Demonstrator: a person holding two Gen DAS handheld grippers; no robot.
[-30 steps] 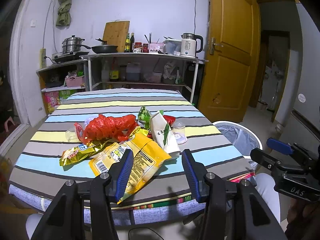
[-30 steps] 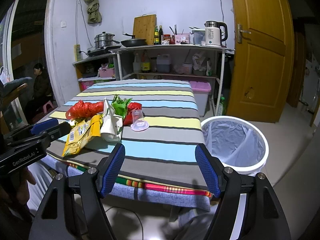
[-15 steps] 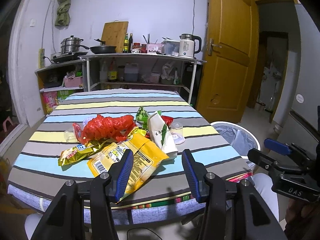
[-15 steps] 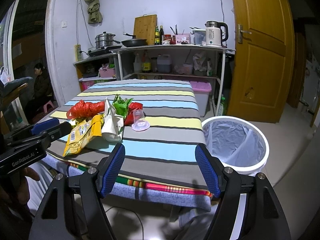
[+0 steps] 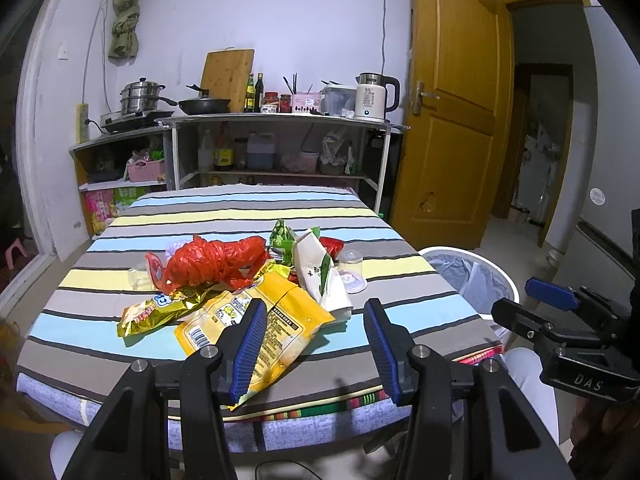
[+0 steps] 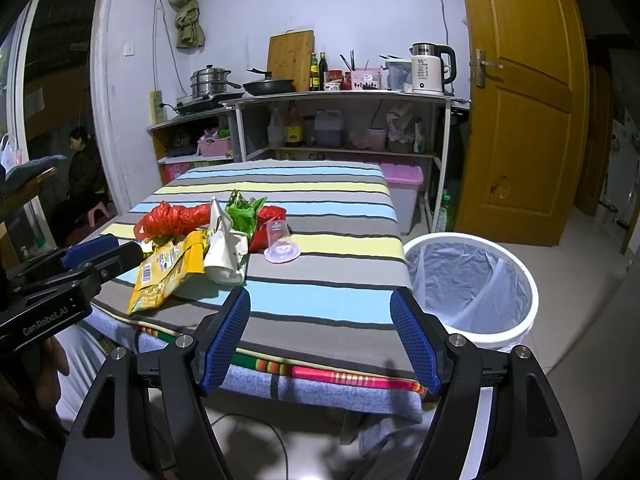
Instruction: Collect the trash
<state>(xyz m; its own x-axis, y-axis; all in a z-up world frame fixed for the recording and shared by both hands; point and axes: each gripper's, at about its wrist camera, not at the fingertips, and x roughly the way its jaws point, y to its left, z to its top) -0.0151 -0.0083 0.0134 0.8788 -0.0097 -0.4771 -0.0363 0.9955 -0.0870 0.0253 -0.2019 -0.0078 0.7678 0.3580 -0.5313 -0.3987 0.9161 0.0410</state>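
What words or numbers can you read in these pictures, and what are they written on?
"55" on the white kettle.
"GenRobot.AI" on the left gripper body.
"DAS" on the right gripper body.
Print on the yellow snack bag, gold wrapper and white paper bag is too small to read.

Readable lettering on the tongs and the kettle

The body of the right tongs [image 5: 592, 364], seen from the left wrist, carries "DAS" in pale letters. The body of the left tongs [image 6: 52, 312], seen from the right wrist, reads "GenRobot.AI". The white electric kettle [image 6: 428, 70] on the shelf behind the tabletop shows "55" on its front. Print on the wrappers is too small to read.
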